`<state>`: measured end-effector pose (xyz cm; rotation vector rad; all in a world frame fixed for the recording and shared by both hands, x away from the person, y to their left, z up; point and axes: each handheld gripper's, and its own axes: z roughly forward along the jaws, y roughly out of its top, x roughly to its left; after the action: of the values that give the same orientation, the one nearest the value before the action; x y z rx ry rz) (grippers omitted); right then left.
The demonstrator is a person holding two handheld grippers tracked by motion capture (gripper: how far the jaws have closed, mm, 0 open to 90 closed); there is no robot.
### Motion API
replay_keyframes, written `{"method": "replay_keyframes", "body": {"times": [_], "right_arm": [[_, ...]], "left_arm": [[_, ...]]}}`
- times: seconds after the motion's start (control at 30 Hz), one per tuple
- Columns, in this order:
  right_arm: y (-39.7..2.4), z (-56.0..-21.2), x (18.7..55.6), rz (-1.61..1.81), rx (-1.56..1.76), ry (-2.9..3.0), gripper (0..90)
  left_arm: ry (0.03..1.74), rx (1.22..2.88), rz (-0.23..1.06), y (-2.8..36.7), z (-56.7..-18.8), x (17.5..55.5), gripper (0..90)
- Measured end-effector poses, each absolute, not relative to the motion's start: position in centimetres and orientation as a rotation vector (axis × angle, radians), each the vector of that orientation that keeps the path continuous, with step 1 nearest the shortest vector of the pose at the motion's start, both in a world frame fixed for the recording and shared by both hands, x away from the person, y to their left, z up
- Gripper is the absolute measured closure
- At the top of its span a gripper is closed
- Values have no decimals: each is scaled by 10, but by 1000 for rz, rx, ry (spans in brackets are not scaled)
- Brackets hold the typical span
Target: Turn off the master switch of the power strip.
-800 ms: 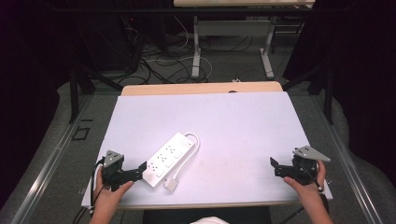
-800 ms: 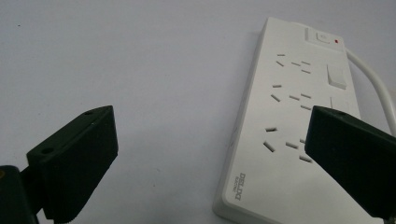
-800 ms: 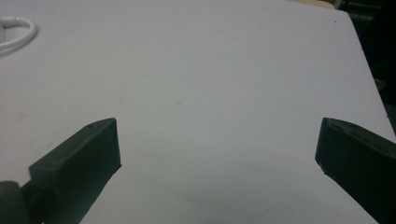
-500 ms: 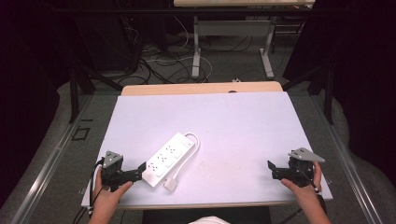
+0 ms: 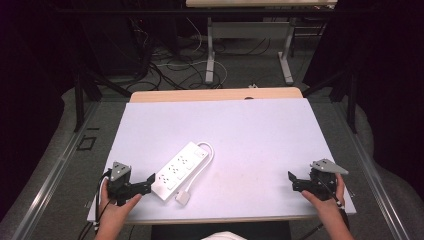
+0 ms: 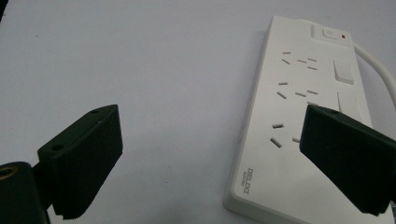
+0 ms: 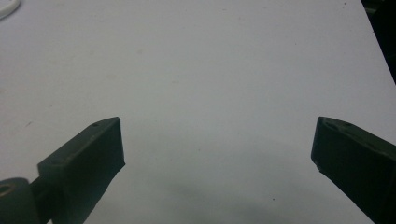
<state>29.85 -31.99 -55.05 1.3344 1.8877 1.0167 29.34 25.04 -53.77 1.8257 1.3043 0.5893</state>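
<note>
A white power strip (image 5: 179,169) lies slantwise on the white table (image 5: 250,135), its cable (image 5: 202,162) looping back to a white plug (image 5: 183,197) near the front edge. My left gripper (image 5: 149,181) is open at the strip's near end; in the left gripper view the strip (image 6: 299,116) lies partly under the right jaw, with nothing held. My right gripper (image 5: 292,180) stands open at the table's front right, over bare table (image 7: 210,93).
The table's wooden far edge (image 5: 215,94) borders a floor with tangled cables (image 5: 165,60) and desk legs (image 5: 211,47). Metal rails (image 5: 60,165) run along both sides of the table.
My right gripper has shifted slightly left and toward the front edge. The left gripper and the power strip have stayed put.
</note>
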Motion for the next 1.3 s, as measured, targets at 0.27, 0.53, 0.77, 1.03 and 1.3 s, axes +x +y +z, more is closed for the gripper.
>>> {"method": "replay_keyframes", "body": {"times": [0.27, 0.53, 0.77, 1.03, 1.3], "right_arm": [[-319, -549, 297, 1024, 1338, 1892, 44], [-319, -547, 297, 1024, 1315, 1888, 45], [-320, -547, 296, 1025, 1316, 1886, 55], [-322, -546, 296, 1025, 1333, 1873, 58], [-324, -547, 296, 1036, 1331, 1870, 61]], "left_arm": [[1290, 1853, 612, 247, -533, 292, 142], [1274, 1887, 621, 241, -522, 294, 166], [1246, 1928, 610, 234, -512, 298, 176], [1216, 1953, 588, 225, -498, 307, 216], [1190, 1947, 547, 218, -490, 314, 236]]}}
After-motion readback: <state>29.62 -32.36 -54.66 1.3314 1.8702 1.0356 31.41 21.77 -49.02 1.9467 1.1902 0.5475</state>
